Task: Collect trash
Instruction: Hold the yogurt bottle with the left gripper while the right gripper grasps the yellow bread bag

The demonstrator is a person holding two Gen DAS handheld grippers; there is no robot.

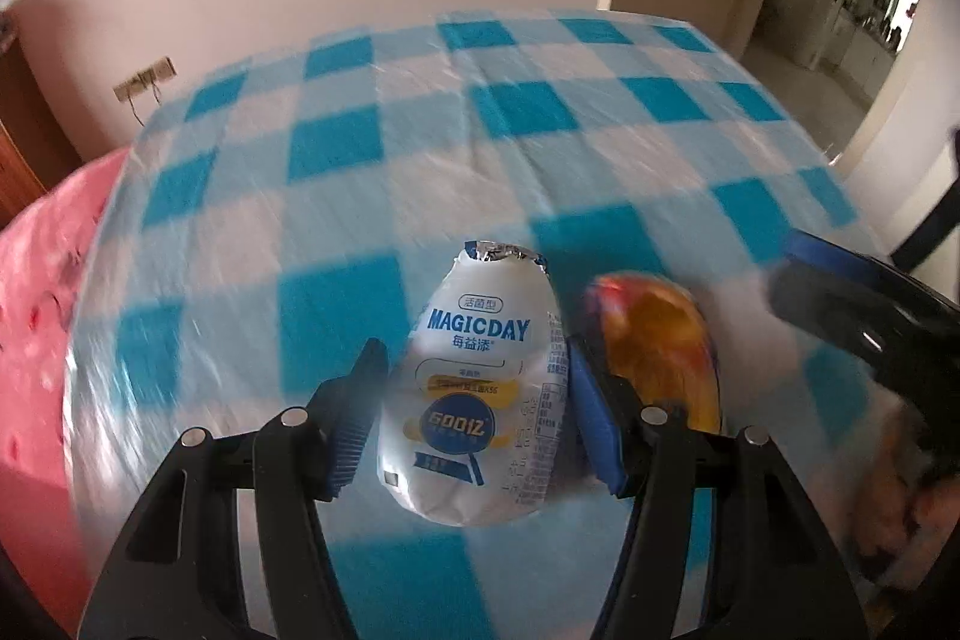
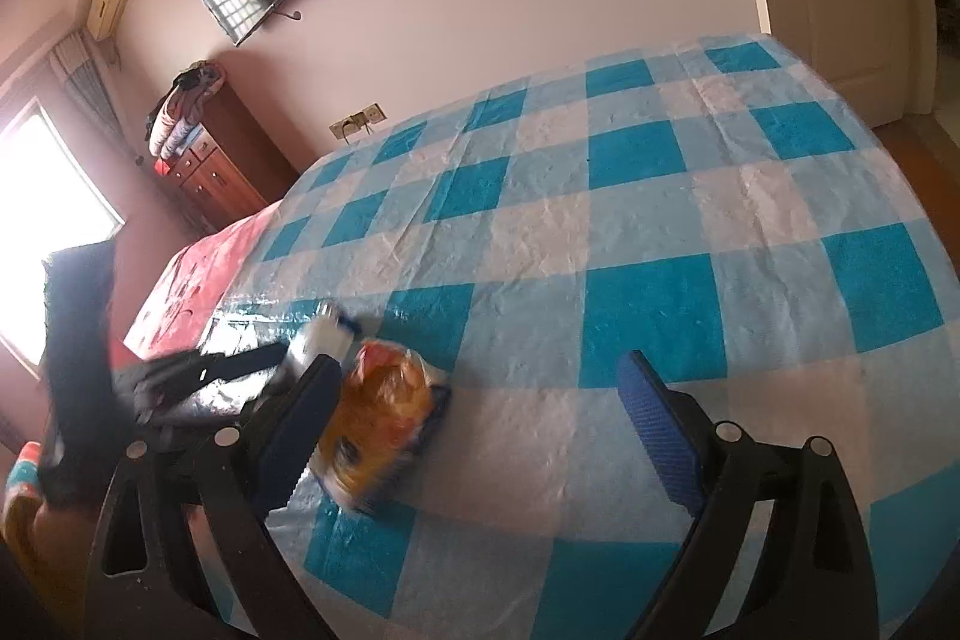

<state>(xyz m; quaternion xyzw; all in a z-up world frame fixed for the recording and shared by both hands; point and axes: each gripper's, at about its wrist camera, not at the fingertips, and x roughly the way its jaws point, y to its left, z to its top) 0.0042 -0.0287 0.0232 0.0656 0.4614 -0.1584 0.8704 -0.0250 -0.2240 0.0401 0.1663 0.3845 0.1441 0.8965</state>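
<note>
One bottle (image 1: 474,388), one wrapper (image 1: 660,340).

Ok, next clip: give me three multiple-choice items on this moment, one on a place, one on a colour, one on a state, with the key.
1. Where does the orange wrapper lie?
A. on the checked cloth, beside the bottle
B. on the red cover
C. on the dresser

2. What colour are the dark squares of the cloth?
A. green
B. blue
C. black

3. How is the left gripper?
A. wide open, with nothing in it
B. shut on the wrapper
C. shut on the bottle

Key: 1 A, since the wrapper rests on the cloth next to the bottle in both views. 2 B, since the cloth is checked blue and white. 3 C, since in the left wrist view both pads press the bottle's sides; the right gripper stands open and holds nothing.
</note>
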